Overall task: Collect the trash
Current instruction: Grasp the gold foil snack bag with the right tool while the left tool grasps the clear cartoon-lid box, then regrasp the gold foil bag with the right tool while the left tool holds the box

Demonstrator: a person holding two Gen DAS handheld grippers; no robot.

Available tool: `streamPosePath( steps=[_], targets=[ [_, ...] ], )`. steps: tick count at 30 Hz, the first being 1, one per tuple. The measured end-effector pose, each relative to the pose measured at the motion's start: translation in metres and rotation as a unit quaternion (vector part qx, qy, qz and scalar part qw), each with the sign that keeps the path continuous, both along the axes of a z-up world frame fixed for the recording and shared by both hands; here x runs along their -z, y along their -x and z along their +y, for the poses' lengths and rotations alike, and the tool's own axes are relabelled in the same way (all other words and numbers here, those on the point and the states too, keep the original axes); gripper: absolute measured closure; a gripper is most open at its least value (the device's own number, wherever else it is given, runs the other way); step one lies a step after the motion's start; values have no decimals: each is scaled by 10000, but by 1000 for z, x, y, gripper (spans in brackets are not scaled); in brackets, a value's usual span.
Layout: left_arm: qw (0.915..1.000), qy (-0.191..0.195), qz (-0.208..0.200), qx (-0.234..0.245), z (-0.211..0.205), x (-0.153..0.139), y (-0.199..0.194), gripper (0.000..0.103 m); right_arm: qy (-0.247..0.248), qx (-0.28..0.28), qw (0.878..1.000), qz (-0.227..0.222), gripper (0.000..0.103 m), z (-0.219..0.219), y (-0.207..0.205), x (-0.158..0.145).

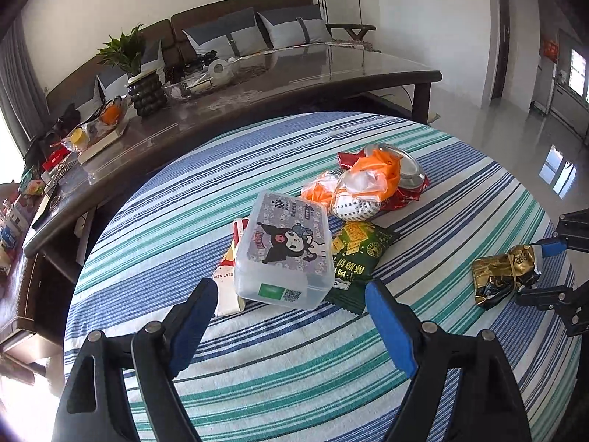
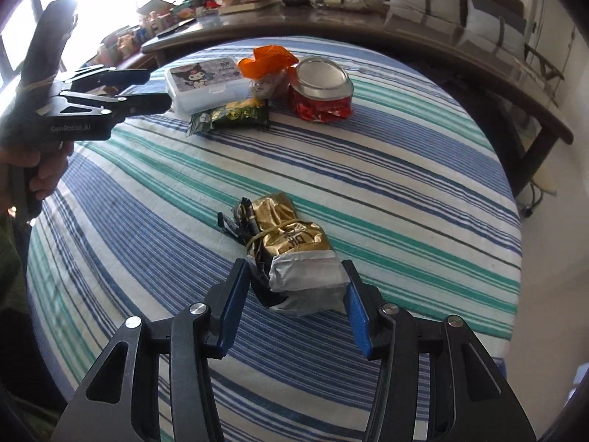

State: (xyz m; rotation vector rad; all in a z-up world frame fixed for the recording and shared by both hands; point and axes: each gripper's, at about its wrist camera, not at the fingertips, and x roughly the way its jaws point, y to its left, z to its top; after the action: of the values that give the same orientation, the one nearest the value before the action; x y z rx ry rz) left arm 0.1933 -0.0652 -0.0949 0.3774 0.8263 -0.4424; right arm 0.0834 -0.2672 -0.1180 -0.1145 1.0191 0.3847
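**Right gripper clamped on gold wrapper; left gripper apart near plastic box**

**Work surface.** A round table under a striped tablecloth (image 1: 294, 361) in blue, green and white carries all the trash. A long dark table (image 1: 279, 84) with a potted plant (image 1: 127, 51) stands behind it.

**Right gripper.** The right gripper (image 2: 294, 296) has its blue pads (image 2: 232, 302) against both sides of a crumpled gold and silver wrapper (image 2: 291, 246). The silver end sits between the pads; the gold end, bound by a rubber band, extends forward along the cloth. The wrapper lies well apart from the other trash, on the near side of the table.

**Left gripper.** The left gripper (image 1: 291, 316) has its jaws standing apart, with nothing between them. Its tips are just in front of a clear plastic box (image 1: 283, 250) with a cartoon-print lid. In the right wrist view a hand (image 2: 44, 173) grips its handle, and its tips point at the box (image 2: 206, 81).

**Remaining trash.**
- A green snack packet (image 1: 359, 254) lies beside the box, touching it.
- A red and white packet (image 1: 228, 272) lies partly under the box on the other side.
- An orange plastic bag (image 1: 368, 176) and a white printed wrapper (image 1: 353, 206) are bunched together behind the box.
- A crushed red can (image 2: 320, 92) is beside the orange bag, silver end up.
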Motion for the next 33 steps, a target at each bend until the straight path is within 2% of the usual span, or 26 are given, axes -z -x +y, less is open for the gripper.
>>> streamPosePath(
  steps=[3, 5, 11, 12, 13, 15, 18, 22, 24, 29, 32, 33],
  targets=[
    [9986, -491, -151, 131, -14, 12, -9, 19, -18, -10, 10000, 18, 51, 0, -3, 1],
    [9979, -614, -175, 97, -18, 16, -16, 19, -24, -26, 10000, 15, 51, 1, -4, 1],
    [9988, -485, -48, 77, -18, 18, -35, 20, -55, -20, 10000, 42, 51, 2, -10, 2],
    [9989, -452, -36, 120, -18, 18, -35, 26, -62, -10, 10000, 46, 51, 0, -9, 3],
    [9990, -413, -1, 167, -18, 19, -36, 38, -65, 0, 10000, 46, 51, -1, -9, 2],
    [9992, -371, 13, 175, -17, 18, -33, 39, -67, 13, 10000, 39, 51, -2, -9, 2],
    [9997, -242, 29, 6, -12, 11, -19, 39, -68, 122, 9999, -25, 52, -7, -8, 0],
    [9989, 193, 88, -426, 5, -7, 16, 39, -282, 570, 9980, -26, 52, -31, -10, -6],
    [9963, 445, 188, -716, 14, -10, 36, 39, -204, 764, 9969, -46, 52, -40, -9, -5],
    [9885, 760, 407, -1245, 26, 7, 83, 39, -59, 826, 9966, 8, 51, -40, 0, 6],
    [9870, 754, 421, -1355, 27, 19, 100, 38, -105, 650, 9978, -100, 47, -32, 9, 6],
    [9867, 755, 435, -1374, 29, 22, 103, 38, -207, 579, 9981, -66, 42, -30, 12, 8]
  ],
)
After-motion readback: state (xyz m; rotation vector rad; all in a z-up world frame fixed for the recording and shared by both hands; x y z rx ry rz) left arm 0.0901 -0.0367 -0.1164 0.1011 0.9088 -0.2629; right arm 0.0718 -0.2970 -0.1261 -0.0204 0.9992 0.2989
